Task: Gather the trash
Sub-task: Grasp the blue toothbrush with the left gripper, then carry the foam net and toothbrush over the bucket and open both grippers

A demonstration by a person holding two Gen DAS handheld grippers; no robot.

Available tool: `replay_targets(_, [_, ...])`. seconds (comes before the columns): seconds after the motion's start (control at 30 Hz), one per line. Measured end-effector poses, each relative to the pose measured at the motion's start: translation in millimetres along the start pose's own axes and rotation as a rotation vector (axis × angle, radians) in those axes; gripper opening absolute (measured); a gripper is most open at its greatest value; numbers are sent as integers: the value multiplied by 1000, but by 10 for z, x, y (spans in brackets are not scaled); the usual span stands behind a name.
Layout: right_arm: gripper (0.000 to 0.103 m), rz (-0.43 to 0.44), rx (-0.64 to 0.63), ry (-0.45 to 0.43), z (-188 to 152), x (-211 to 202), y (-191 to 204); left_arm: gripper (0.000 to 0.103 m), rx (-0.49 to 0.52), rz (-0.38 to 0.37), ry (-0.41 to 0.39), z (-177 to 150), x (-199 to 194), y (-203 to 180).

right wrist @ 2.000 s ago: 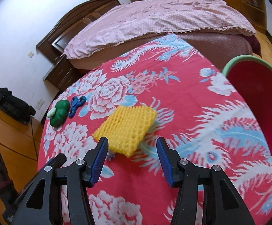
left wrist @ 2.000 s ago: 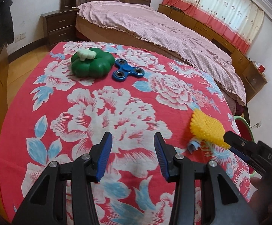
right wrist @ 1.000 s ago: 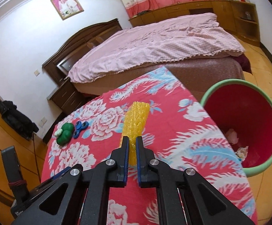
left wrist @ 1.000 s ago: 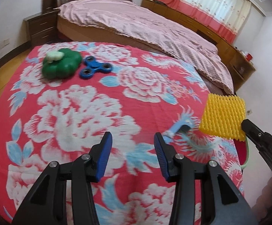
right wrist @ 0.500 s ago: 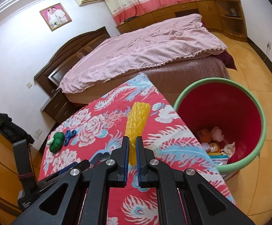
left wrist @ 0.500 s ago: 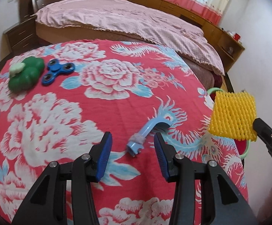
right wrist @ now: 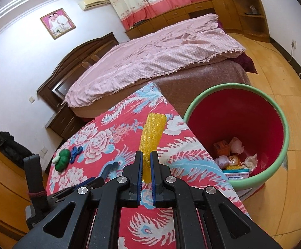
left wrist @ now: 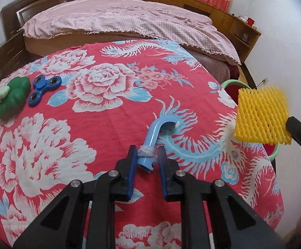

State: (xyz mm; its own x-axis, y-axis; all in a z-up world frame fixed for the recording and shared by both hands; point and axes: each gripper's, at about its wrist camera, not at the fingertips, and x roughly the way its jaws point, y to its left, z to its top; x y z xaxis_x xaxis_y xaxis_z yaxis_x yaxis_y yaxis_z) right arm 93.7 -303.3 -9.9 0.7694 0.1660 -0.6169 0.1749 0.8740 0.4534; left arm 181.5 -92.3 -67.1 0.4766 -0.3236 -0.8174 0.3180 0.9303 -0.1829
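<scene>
My left tongs were down on the flowered red cloth, their blue pads closed to a narrow gap on the near end of a bent blue tube. A wad of white fluff on that end sat right between the pads. From there the tube ran up toward twelve o'clock and hooked over toward one o'clock, lying flat on the cloth.

My right tongs were shut tight on a piece of yellow foam net, which stood up from the pads toward twelve o'clock, raised above the cloth. In the left camera the same net hung at three o'clock, over the table's edge.

The red bin with its green rim stood on the floor just beside the table, at about two o'clock from my right tongs, with scraps of paper and wrappers in its bottom.

Far off at ten o'clock from the left tongs lay a green toy and a blue spinner, touching or nearly so.
</scene>
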Motion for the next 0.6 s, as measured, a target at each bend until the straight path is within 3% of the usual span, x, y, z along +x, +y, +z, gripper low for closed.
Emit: replay_targets(0.6, [7, -15, 64, -85, 65, -369, -346, 18, -12, -103, -91, 129, -399, -430])
